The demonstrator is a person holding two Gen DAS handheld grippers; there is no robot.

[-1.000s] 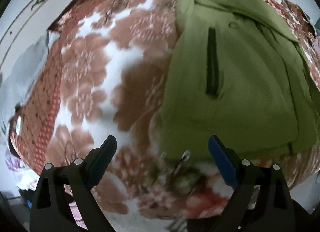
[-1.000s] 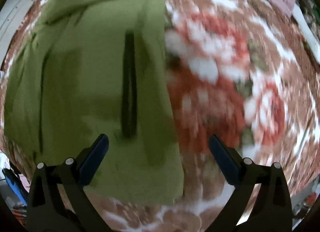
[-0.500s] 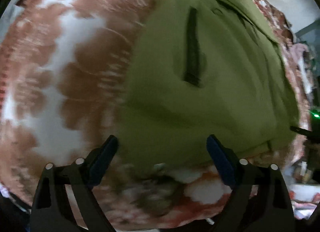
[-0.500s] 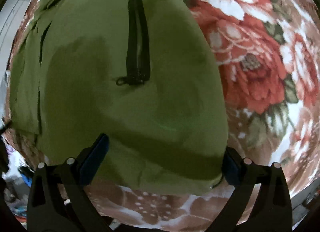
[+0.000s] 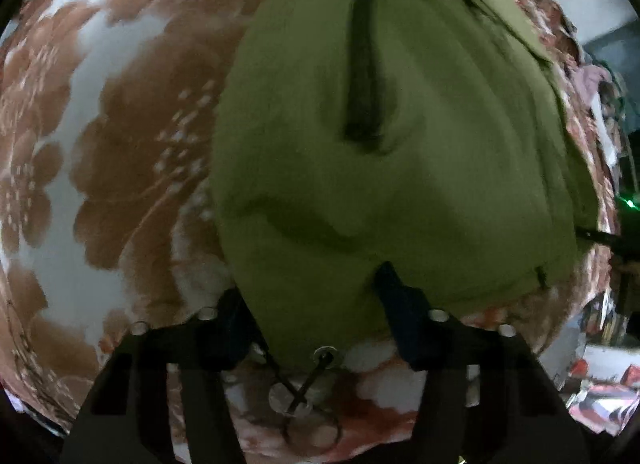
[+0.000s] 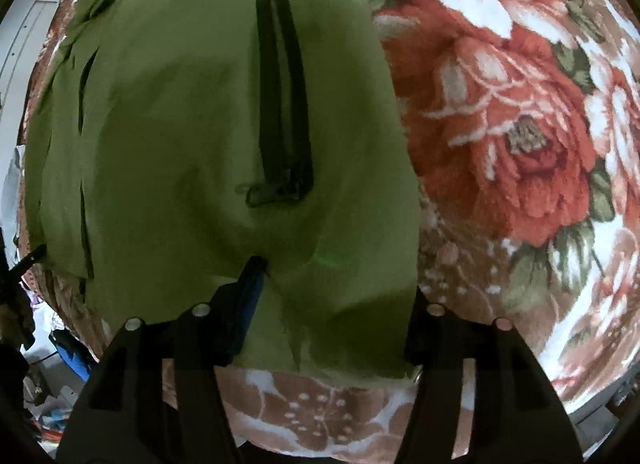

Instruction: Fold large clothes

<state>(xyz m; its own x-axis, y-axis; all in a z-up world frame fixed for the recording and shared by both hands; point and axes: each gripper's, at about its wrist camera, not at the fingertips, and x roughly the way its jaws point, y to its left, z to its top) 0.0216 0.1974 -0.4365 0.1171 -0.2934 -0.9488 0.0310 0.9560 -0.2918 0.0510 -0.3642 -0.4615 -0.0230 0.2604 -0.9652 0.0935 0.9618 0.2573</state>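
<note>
An olive green jacket (image 5: 400, 152) with black pocket zips lies flat on a floral blanket (image 5: 120, 144). In the left wrist view my left gripper (image 5: 312, 296) straddles the jacket's near left hem corner, and cloth bunches between the blue pads (image 5: 394, 288). A drawstring with metal eyelets (image 5: 324, 356) hangs under it. In the right wrist view the same jacket (image 6: 180, 124) fills the left side, and my right gripper (image 6: 332, 296) straddles its near right hem corner, one pad (image 6: 252, 276) pressing into the cloth. Both sets of jaws have narrowed around the hem.
The blanket's big red rose (image 6: 520, 136) lies right of the jacket. The bed's near edge runs just under both grippers. Clutter lies on the floor at the lower left (image 6: 52, 348) and at the far right (image 5: 600, 376).
Both grippers moved forward and down onto the jacket's near hem. Their jaws, wide open before, have closed in, and the cloth now puckers between the pads.
</note>
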